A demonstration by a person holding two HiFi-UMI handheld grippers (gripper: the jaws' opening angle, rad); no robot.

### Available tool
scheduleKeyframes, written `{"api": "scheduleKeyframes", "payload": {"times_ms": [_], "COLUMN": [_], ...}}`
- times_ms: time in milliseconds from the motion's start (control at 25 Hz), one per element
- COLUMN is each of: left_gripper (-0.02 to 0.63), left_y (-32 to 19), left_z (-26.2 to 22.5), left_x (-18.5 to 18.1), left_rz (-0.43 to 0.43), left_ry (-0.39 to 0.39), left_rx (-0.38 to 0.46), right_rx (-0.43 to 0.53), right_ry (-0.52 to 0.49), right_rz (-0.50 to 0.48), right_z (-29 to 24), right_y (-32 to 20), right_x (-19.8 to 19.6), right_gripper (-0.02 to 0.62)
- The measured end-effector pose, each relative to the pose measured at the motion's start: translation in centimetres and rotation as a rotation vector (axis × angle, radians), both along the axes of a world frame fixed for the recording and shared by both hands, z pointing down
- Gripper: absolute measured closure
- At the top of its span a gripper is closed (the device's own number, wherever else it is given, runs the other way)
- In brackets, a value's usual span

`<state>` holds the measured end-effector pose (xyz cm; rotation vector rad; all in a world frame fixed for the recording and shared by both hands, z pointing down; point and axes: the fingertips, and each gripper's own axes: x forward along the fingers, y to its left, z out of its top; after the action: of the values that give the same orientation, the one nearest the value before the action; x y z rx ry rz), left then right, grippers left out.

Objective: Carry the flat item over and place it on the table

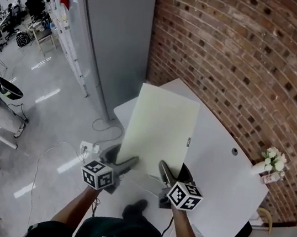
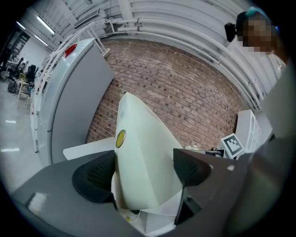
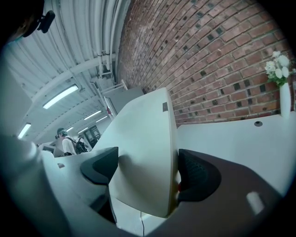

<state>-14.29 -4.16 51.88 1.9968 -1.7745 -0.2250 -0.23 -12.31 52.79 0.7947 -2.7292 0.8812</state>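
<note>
Head view: the board (image 1: 161, 125), pale and flat, hangs over the white table (image 1: 223, 177). Its long axis runs straight away from the person toward the brick wall (image 1: 247, 58). The left tongs (image 1: 124, 164) pinch its near edge by the left corner and the right tongs (image 1: 165, 172) pinch it by the right corner. Both sit level with each other, so neither hand is nearer. The whole board lies ahead of the tongs. It covers the table's left part, while the table's right side is bare up to a small vase of flowers (image 1: 273, 163).

Left gripper view: both dark pads (image 2: 95, 176) press on the board's faces. The sheet rises away from them, and a table edge shows behind it, lower down.

Right gripper view: these pads (image 3: 196, 176) also clamp the board, which slants up and away. The tabletop stretches out to the right of it.

The board looks to be still in the air, so the placing move is likely a lowering of the far end first.
</note>
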Motion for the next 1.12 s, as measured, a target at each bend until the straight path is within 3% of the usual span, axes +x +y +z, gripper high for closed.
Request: {"api": "scheduleKeyframes", "payload": {"times_ms": [480,800,1120], "left_gripper": [0.209,0.209,0.209], "left_y": [-9.6,-16.0,-22.3], "left_z": [0.7,2.4,3.8], "left_x": [-0.4,0.7,-1.4], "left_rz": [0.112,0.264,0.432], "left_ry": [0.007,0.021,0.026], "left_rx": [-0.038,-0.053,-0.072], "right_rx": [-0.038,-0.052,-0.072], "right_ry": [0.013,0.036,0.055], "right_rz": [0.108,0.252,0.405], "right_z": [0.9,2.4,3.6], "right_y": [-7.8,-12.0,-15.8], "right_x": [0.4,2.3,0.6], "right_gripper": [0.196,0.196,0.196]}}
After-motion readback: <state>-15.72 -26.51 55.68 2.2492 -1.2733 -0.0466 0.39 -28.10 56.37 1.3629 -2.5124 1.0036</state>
